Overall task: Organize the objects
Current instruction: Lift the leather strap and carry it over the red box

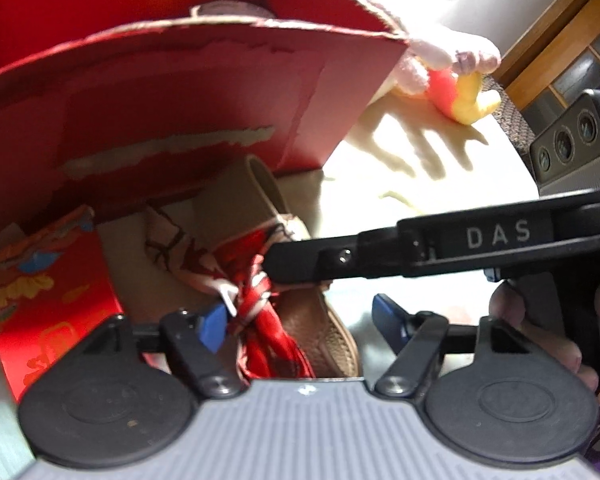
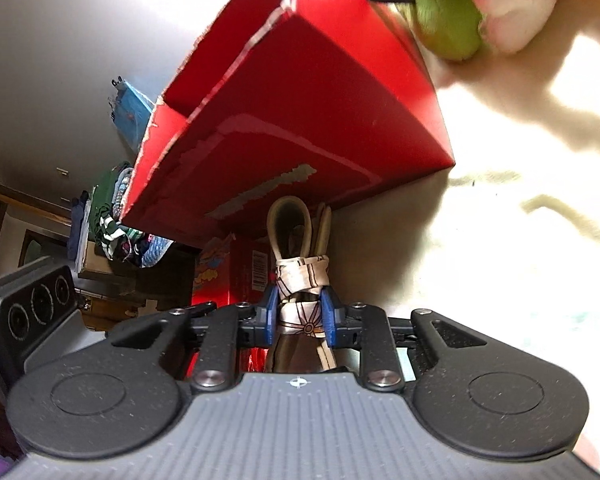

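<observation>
A tan leather bag [image 1: 320,332] with a loop handle [image 2: 290,224] has a red and white patterned scarf [image 1: 256,292] knotted round the handle. It lies in front of a torn red cardboard box [image 1: 180,92], which also shows in the right wrist view [image 2: 320,120]. My right gripper [image 2: 299,314] is shut on the knotted scarf [image 2: 300,280]; it shows in the left wrist view [image 1: 276,268] reaching in from the right. My left gripper [image 1: 300,320] is open just below the scarf, its left pad [image 1: 212,326] beside the knot.
A small red printed box [image 1: 40,300] stands left of the bag. A pink plush toy [image 1: 452,50] with a yellow and red piece [image 1: 460,96] lies behind the box on the cream table [image 1: 420,184]. A green and pink plush [image 2: 460,12] shows in the right wrist view.
</observation>
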`<act>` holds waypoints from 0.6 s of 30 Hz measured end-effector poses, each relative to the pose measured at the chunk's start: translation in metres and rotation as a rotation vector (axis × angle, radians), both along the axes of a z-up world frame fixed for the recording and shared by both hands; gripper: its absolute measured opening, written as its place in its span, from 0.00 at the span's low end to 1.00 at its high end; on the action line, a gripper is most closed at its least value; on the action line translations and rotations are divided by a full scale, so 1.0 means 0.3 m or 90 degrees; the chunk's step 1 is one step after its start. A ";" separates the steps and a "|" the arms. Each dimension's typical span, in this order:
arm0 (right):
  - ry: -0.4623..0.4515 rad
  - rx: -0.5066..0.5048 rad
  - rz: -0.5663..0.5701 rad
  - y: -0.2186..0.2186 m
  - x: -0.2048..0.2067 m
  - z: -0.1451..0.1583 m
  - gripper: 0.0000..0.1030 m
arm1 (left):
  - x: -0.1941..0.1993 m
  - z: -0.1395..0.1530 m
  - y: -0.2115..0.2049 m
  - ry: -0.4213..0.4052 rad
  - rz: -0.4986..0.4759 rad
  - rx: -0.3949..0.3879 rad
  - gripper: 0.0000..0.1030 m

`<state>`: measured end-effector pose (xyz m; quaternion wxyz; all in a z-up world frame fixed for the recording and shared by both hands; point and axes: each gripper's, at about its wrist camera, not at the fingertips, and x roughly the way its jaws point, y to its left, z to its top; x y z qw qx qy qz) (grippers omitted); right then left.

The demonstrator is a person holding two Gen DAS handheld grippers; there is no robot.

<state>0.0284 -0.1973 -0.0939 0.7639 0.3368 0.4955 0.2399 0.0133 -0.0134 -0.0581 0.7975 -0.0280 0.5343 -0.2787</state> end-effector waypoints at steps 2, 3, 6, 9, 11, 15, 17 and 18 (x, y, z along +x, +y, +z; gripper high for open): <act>-0.007 -0.004 0.000 -0.011 -0.009 0.021 0.24 | -0.006 0.020 -0.010 -0.005 -0.012 -0.006 0.70; -0.012 -0.007 -0.001 -0.019 -0.015 0.034 0.24 | -0.010 0.033 -0.015 -0.008 -0.018 -0.008 0.70; -0.033 -0.013 -0.003 -0.048 -0.032 0.080 0.24 | -0.024 0.076 -0.029 -0.026 -0.037 -0.019 0.70; -0.052 -0.017 -0.009 -0.072 -0.046 0.126 0.24 | -0.034 0.122 -0.039 -0.044 -0.054 -0.035 0.70; -0.064 -0.015 -0.016 -0.081 -0.054 0.158 0.24 | -0.037 0.156 -0.038 -0.055 -0.061 -0.050 0.70; -0.103 -0.016 -0.022 -0.056 -0.061 0.228 0.24 | -0.034 0.232 -0.029 -0.082 -0.068 -0.085 0.70; -0.128 -0.021 -0.023 -0.045 -0.062 0.270 0.24 | -0.030 0.274 -0.022 -0.101 -0.070 -0.099 0.70; -0.142 -0.023 -0.023 -0.026 -0.055 0.294 0.24 | -0.027 0.295 -0.018 -0.113 -0.071 -0.106 0.71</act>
